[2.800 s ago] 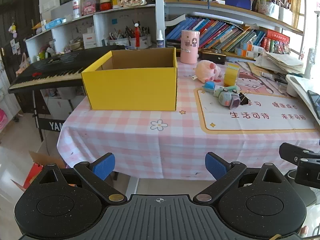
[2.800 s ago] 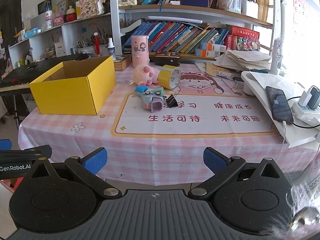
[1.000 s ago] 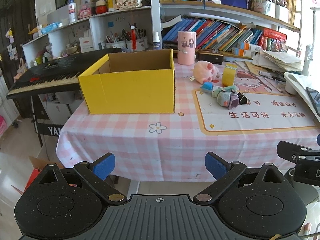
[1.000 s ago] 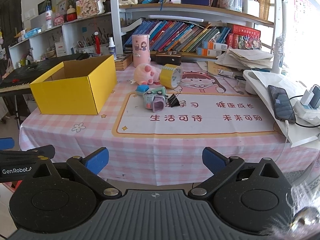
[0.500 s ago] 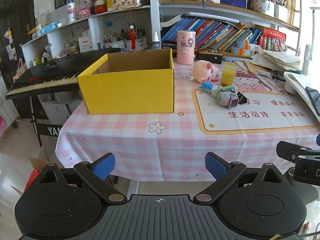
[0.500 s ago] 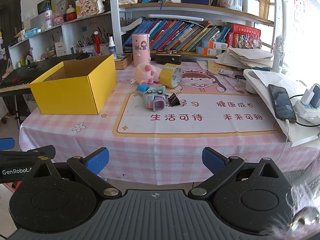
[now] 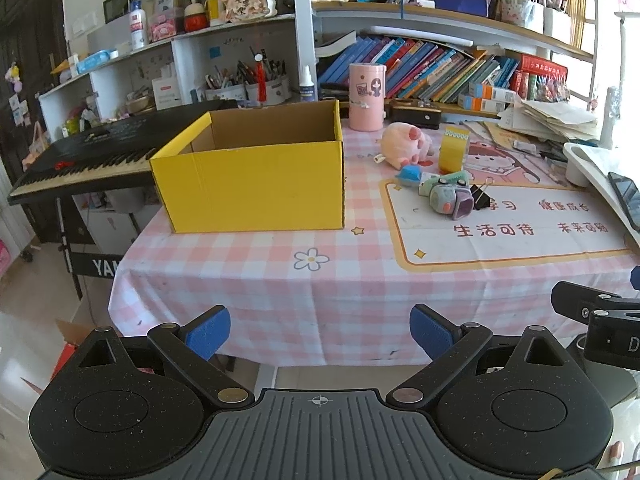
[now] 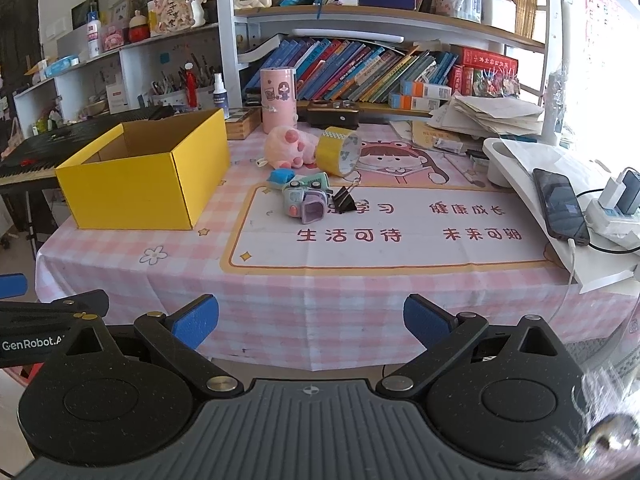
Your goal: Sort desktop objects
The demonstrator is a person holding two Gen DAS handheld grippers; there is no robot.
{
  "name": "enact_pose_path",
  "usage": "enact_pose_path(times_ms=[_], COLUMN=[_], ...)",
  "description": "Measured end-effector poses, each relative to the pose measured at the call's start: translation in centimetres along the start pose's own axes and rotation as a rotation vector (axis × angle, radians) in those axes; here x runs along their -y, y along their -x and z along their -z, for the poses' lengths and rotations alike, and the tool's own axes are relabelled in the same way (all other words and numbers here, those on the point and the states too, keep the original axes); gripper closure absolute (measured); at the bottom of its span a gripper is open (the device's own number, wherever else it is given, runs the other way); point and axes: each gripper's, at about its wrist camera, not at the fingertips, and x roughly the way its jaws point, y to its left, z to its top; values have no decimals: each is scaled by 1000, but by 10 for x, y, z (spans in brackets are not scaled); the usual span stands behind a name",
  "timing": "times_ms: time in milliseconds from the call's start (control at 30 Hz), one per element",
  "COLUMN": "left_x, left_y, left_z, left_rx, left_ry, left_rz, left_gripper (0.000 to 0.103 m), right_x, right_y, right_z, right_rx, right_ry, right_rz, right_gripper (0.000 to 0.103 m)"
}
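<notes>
Yellow box [image 8: 144, 172] sits empty at centre-left, the toys, tape roll [image 8: 338, 151] and binder clip [image 8: 345, 199] clustered mid-frame, both left gripper [image 7: 320, 330] and right gripper [image 8: 311, 318] jaws apart at the bottom, sorting not begun, reach in next

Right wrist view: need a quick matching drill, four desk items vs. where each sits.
Things:
1. yellow box
2. tape roll
3. binder clip
4. phone

Places:
A. on the white stand at the right
B. beside the pink plush, rolled on its edge
C. left part of the table, open top up
D. on the mat, right of the small toy

Pairs: 1-C, 2-B, 3-D, 4-A
</notes>
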Motion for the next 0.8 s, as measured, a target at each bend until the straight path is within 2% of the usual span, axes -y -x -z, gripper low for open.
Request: enact_pose_path(times_ms=[800], left_x=[-5], left_y=[-2], left_z=[0], left_rx=[-4], left_ry=[9], left_rz=[6], left_gripper=[5], right_x=[-11], right_y=[-4], right_z=[-3], right_rx=[-10], right_ry=[28], right_rz=[-12], right_gripper=[11])
